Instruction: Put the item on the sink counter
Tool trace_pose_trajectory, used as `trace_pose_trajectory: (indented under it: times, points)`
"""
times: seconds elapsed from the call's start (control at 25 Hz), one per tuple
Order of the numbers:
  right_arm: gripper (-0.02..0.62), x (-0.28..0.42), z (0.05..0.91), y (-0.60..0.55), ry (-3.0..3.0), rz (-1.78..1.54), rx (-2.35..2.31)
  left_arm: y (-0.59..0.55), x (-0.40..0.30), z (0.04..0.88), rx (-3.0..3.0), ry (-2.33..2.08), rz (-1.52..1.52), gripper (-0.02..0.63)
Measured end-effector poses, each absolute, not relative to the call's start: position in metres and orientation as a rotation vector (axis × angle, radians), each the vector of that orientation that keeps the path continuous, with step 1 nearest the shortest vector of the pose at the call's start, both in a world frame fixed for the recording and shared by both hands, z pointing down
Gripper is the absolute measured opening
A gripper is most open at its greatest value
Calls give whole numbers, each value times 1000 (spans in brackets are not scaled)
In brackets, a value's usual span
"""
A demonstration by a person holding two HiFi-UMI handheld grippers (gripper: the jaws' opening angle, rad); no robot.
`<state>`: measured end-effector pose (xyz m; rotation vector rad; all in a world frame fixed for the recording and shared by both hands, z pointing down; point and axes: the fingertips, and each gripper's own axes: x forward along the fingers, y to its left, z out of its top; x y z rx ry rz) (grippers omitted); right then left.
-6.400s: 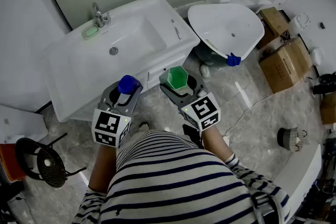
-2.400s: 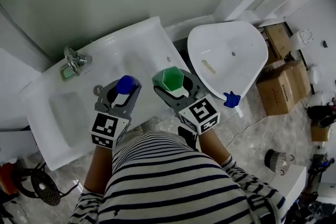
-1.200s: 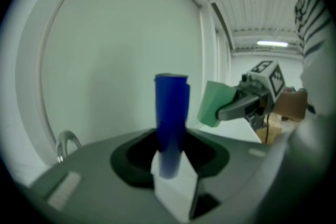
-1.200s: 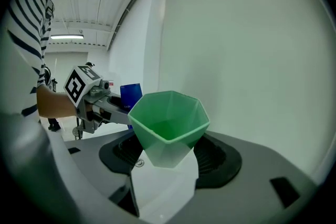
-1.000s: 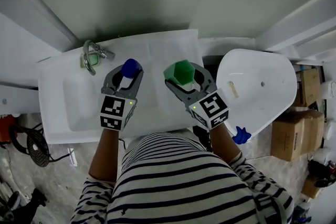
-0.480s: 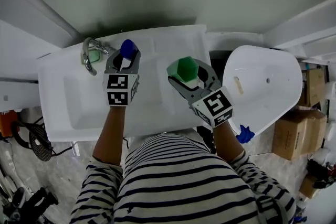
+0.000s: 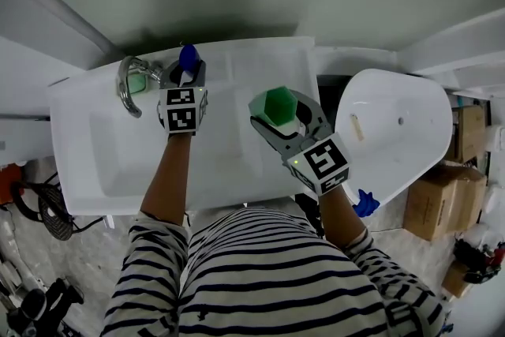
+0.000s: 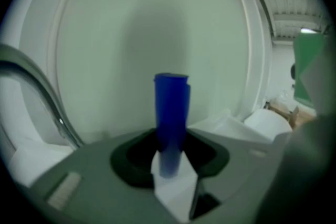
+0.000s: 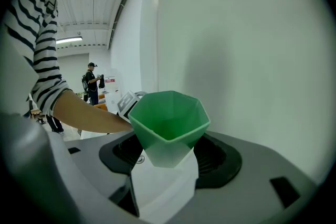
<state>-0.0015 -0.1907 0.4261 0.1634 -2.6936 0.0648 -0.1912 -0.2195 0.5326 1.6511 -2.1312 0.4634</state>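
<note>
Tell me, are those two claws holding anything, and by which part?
Yes. The left claw grips a blue plastic cylinder at its lower end; the right claw grips a green faceted plastic cup at its base.

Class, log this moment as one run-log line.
left tongs: shut on blue cylinder | right tongs: shut on green cup | both over sink counter

Two tools [image 7: 186, 77] [image 7: 282, 116], one blue tube [image 7: 188, 57], one green cup [image 7: 278, 101].
</note>
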Motion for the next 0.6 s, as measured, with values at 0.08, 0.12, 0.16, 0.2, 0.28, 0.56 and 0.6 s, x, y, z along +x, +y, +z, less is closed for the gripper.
trace_pose_trajectory:
  times: [0.08,0.12,0.16,0.2,0.28,0.56,0.6]
  points:
    - [303,-5,427,-192,-2691,65,160,-223,-197,542,1636,-2127,467,158]
    - [303,-6,428,-192,-2687,67,159,-225,-199,546,1632,-2123,463,158]
    - [302,-7,430,-193,-2683,71,157,-227,-201,550,1632,-2118,454,158]
    - [303,-7,431,-193,-2680,72,156,-230,-202,554,1636,-2112,444,158]
    - [303,-8,434,-195,-2676,72,156,-235,-201,559,1654,-2097,435,158]
    - [302,-11,441,-203,-2656,97,168,-247,-203,567,1714,-2074,472,158]
    - [302,-12,441,-203,-2657,98,168,-248,-201,567,1721,-2075,479,158]
